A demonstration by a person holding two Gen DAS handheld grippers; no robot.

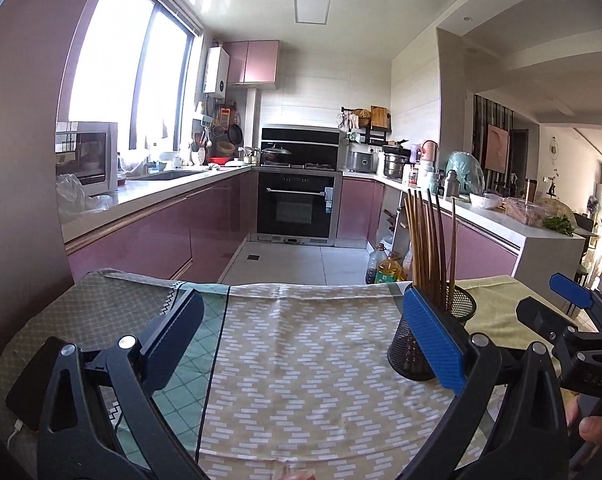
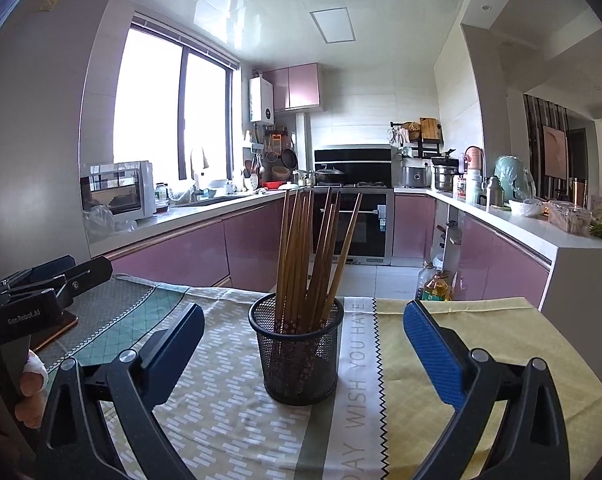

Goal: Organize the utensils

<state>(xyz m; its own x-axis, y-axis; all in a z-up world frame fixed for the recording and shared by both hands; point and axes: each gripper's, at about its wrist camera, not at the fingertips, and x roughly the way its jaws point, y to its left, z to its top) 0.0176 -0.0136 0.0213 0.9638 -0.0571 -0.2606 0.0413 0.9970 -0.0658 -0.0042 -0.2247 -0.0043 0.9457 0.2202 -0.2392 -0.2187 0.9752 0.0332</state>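
Both claws hover level above the worktop (image 2: pixel 461 320), fingers spread wide with nothing held. The right claw (image 2: pixel 303 340) faces the mesh holder (image 2: pixel 299 354), which stands upright between its fingers and apart from both. The chopsticks (image 2: pixel 317 256) stand leaning inside the holder. The left claw (image 1: pixel 301 332) sits left of the holder over bare patterned cloth (image 1: pixel 301 360). A phone (image 1: pixel 29 384) lies at the cloth's left edge.

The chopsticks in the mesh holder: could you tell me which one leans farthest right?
The chopstick at the right edge of the bundle; it splays away, while the others stand closer together.
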